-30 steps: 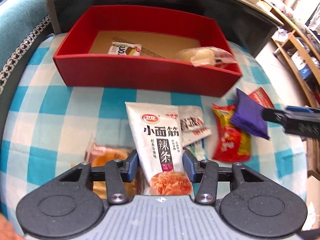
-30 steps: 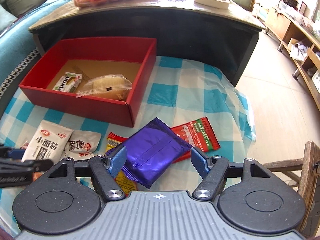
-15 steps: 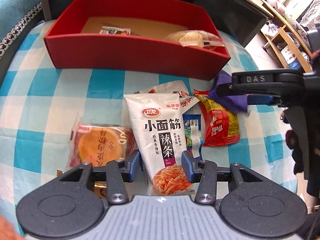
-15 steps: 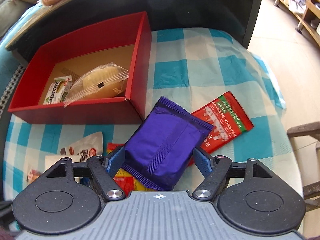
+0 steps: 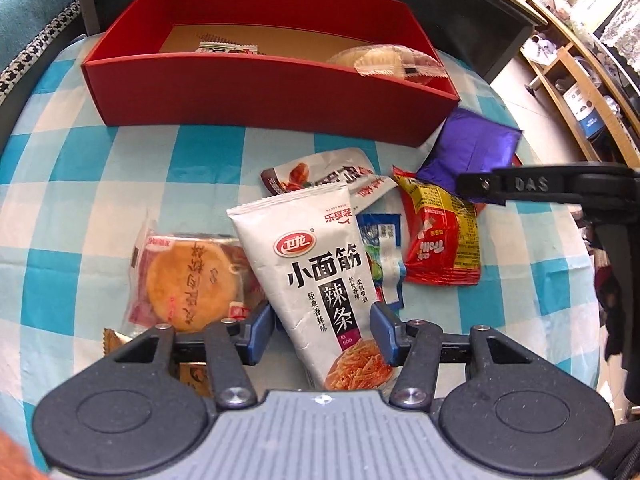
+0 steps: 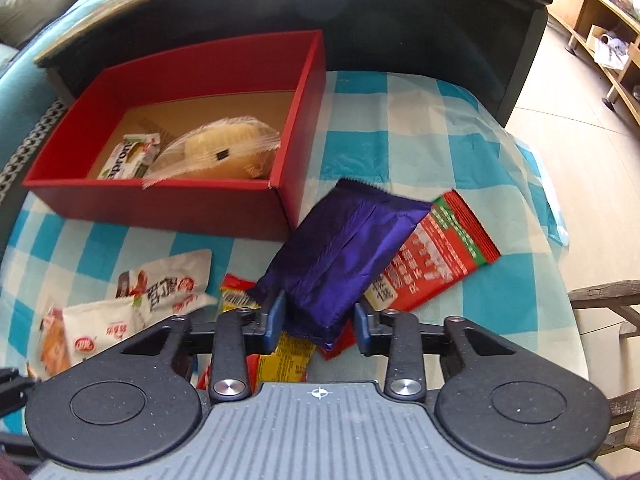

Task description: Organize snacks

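A red box [image 5: 256,88] [image 6: 160,200] stands on the blue checked cloth and holds a wrapped bun [image 5: 384,62] [image 6: 224,152] and a small green-white packet [image 6: 130,156]. My left gripper [image 5: 322,332] is shut on a white spicy-strip packet [image 5: 316,280] and holds it above the loose snacks. My right gripper [image 6: 320,320] is shut on a purple packet [image 6: 344,256] [image 5: 468,156], held just right of the box's near corner.
On the cloth lie a round cake packet [image 5: 188,280], a white-brown packet [image 5: 320,172], a red-yellow packet [image 5: 440,232], a blue-white packet [image 5: 384,252] and a red-green bar [image 6: 436,256]. A dark table [image 6: 360,12] stands behind the box. Wooden shelves [image 5: 580,80] stand at right.
My left gripper lifted the white packet higher and drew back a little. My right gripper closed tighter on the purple packet and raised it beside the box corner.
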### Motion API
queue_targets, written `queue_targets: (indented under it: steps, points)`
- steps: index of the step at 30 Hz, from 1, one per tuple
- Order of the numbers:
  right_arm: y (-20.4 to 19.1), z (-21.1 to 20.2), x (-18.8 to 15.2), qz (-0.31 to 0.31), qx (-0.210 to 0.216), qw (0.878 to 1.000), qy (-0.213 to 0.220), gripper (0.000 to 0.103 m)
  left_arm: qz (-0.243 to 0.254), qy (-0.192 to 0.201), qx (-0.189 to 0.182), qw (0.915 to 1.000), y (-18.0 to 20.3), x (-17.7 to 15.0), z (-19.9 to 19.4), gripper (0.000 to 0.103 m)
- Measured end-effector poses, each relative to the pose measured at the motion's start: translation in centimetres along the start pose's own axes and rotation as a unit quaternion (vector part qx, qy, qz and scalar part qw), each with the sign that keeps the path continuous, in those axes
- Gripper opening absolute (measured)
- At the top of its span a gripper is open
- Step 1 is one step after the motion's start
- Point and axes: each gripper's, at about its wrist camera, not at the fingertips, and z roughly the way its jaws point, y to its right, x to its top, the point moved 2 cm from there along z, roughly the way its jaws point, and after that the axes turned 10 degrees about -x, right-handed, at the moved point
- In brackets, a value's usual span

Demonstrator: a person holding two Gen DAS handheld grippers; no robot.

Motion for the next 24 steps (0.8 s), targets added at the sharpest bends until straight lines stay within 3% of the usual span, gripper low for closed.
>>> queue_targets:
  steps: [3, 8, 13, 17, 19, 22, 24]
  points:
    - [0.5, -1.0, -1.1, -0.011, 0.005, 1.0, -0.008, 0.032, 0.008, -0.002, -0.002, 1.0, 0.7, -0.7, -0.1, 0.084]
    - [1.6, -2.3, -3.6, -0.029, 0.009, 0.999, -0.029, 0.032, 0.013, -0.009, -0.013, 0.9998, 1.4, -1.9, -0.3, 0.084]
    - [3.0, -3.0, -6.2, -0.03, 0.029, 0.996, -0.082, 0.032, 0.015, -0.014, -0.018, 0.9996, 1.7, -2.5, -0.3, 0.084]
    - [4.1, -3.3, -7.2, -0.021, 0.002, 0.996, -0.09, 0.046, 0.013, -0.014, -0.017, 0.9997, 1.4, -2.5, -0.3, 0.084]
    - [5.2, -3.0, -7.0, 0.013, -0.008, 0.996, -0.09, 0.053, 0.009, -0.012, -0.016, 0.9997, 1.2, -2.5, -0.4, 0.084]
    - [6.8, -2.9, -6.3, 0.068, 0.0, 0.994, -0.086, 0.055, 0.005, -0.013, -0.02, 0.9997, 1.0, -2.5, -0.5, 0.084]
    - [7.2, -2.9, -5.6, 0.091, 0.003, 0.993, -0.077, 0.065, 0.007, -0.015, -0.024, 0.9996, 1.1, -2.5, -0.4, 0.084]
